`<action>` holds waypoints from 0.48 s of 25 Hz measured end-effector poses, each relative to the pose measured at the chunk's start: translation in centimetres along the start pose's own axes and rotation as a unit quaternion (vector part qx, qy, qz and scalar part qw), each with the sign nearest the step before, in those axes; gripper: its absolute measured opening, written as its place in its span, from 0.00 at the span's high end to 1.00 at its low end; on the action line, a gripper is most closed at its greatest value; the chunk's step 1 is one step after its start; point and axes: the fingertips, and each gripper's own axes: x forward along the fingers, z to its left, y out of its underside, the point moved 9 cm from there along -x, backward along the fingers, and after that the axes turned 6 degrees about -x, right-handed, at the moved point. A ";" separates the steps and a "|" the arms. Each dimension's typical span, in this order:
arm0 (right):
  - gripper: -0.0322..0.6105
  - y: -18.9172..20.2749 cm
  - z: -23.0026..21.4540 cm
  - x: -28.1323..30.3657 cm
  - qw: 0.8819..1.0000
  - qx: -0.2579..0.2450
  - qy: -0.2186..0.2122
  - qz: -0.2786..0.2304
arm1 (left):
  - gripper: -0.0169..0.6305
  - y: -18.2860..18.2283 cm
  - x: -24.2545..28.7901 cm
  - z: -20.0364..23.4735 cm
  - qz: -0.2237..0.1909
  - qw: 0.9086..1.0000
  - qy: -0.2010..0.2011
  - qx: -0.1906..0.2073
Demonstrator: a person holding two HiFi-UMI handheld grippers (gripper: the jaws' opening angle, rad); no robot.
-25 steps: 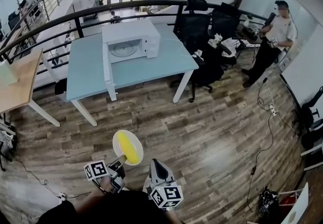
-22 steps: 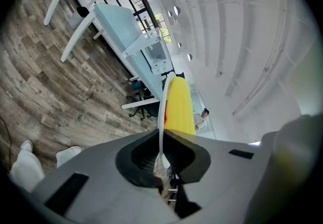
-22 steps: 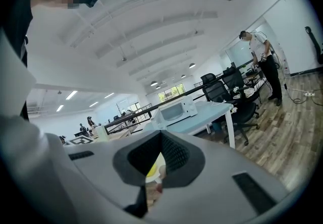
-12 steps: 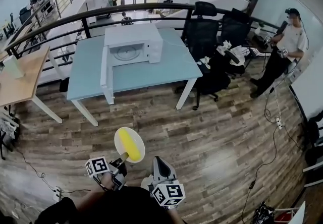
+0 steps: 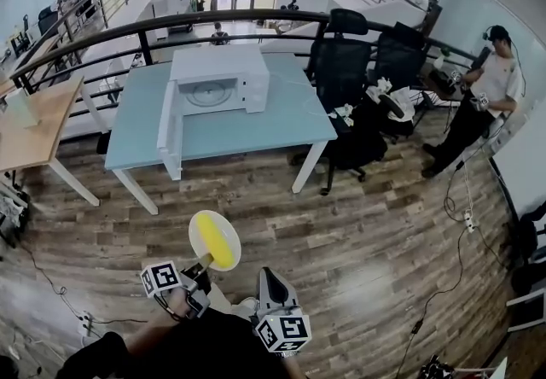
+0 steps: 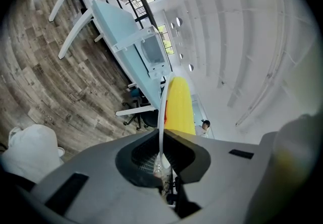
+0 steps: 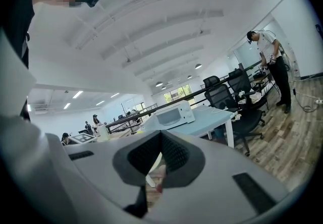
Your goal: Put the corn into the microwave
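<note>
Corn point(image 5: 215, 242) first: the yellow cob lies on a small white plate point(image 5: 196, 230), out in the air over the wooden floor point(image 5: 358, 224), just ahead of me and well apart from the microwave point(image 5: 230, 70). My left tool point(image 5: 203, 267) is clamped on the near rim of that plate; in the left gripper view the thin white edge point(image 6: 162, 117) runs straight down between the jaws, with the cob point(image 6: 179, 107) lying just to its right. My right tool point(image 5: 268, 280) sits beside the left one and points forward, and in the right gripper view its jaws are closed together on nothing. Further out, the microwave stands on the pale blue worktop point(image 5: 281, 117), its door point(image 5: 167, 119) swung wide to the left and the round turntable showing inside. Black office chairs point(image 5: 341, 61) crowd the worktop's right end, and beyond them a person point(image 5: 486, 87) stands at the far right.
</note>
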 end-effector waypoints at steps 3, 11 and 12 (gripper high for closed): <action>0.94 -0.3 -1.1 0.2 1.000 0.002 0.005 0.000 | 0.95 0.2 1.0 -0.2 -0.002 1.000 -0.002 -0.002; 0.94 -0.2 -2.8 1.7 1.000 0.011 0.001 0.013 | 0.95 -0.3 3.5 -0.7 0.000 1.000 -0.011 -0.001; 0.94 -0.1 -3.0 1.8 1.000 0.012 0.003 0.015 | 0.95 -0.4 3.8 -0.5 0.001 1.000 -0.012 0.000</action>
